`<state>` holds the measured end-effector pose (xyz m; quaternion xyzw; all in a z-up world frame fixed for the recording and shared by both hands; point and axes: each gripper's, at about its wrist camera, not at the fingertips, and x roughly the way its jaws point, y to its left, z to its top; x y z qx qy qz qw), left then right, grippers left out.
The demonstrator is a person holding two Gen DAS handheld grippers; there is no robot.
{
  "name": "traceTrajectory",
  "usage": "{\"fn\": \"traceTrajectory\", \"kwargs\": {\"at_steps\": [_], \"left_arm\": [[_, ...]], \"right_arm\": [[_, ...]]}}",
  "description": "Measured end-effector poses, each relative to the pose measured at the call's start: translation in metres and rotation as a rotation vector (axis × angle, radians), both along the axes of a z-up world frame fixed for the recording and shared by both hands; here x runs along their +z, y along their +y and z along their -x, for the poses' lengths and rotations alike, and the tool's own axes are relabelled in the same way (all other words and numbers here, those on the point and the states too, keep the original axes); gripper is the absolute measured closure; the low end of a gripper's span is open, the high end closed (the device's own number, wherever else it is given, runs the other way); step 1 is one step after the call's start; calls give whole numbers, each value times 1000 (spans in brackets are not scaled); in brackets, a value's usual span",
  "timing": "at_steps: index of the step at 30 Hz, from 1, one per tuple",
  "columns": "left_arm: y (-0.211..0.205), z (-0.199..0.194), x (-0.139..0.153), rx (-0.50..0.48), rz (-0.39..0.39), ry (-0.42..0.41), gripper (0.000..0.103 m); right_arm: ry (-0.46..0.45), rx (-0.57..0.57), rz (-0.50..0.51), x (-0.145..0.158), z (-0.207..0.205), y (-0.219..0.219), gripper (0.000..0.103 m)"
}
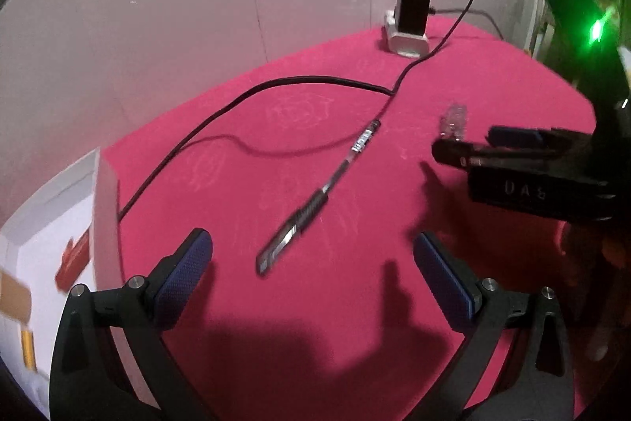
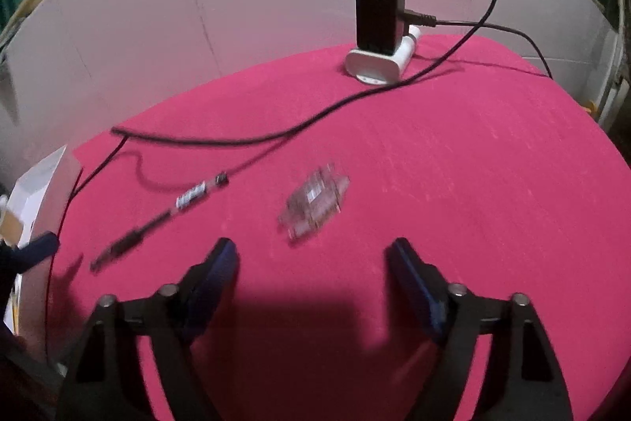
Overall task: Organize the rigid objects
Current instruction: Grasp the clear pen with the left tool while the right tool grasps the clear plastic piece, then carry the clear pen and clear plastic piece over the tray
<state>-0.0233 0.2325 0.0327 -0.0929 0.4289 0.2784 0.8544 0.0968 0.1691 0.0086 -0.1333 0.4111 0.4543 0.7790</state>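
While both tongs are hanging over the pink cloth (image 2: 473, 164) with nothing in them, we are reading the sorting as barely begun.

Left tongs (image 1: 311, 247): we are seeing them spread wide and holding nothing.

Right tongs (image 2: 311, 255): we are seeing them spread too, and bare.

Pen (image 1: 319, 196): it is lying loose on the cloth just ahead of the left tongs, slanting away between the two blue pads (image 1: 181, 275); for the right tongs it is sitting ahead and off to the left.

Clear plastic piece (image 2: 315, 200): it is lying just ahead of the right tongs, blurred, so we are not naming it further.

White box (image 1: 51, 255): it is standing open to the left of the left tongs; we are judging it the likely bin, though what is inside is unclear.

Charger and cable (image 2: 378, 30): they are sitting far ahead, well apart from both tongs.

Left to do: we are judging both pen and clear piece still unsorted.
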Motion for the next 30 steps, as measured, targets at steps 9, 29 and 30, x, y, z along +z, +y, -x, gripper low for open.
{"fn": "traceTrajectory", "kwargs": {"at_steps": [9, 29, 30], "left_arm": [[28, -30, -19, -14, 14, 56, 10], [-64, 28, 20, -96, 38, -160, 94], [-68, 30, 25, -94, 34, -182, 94]], "right_arm": [[17, -43, -13, 0, -23, -1, 88], [199, -10, -277, 22, 5, -136, 88], [199, -10, -285, 24, 5, -139, 88]]}}
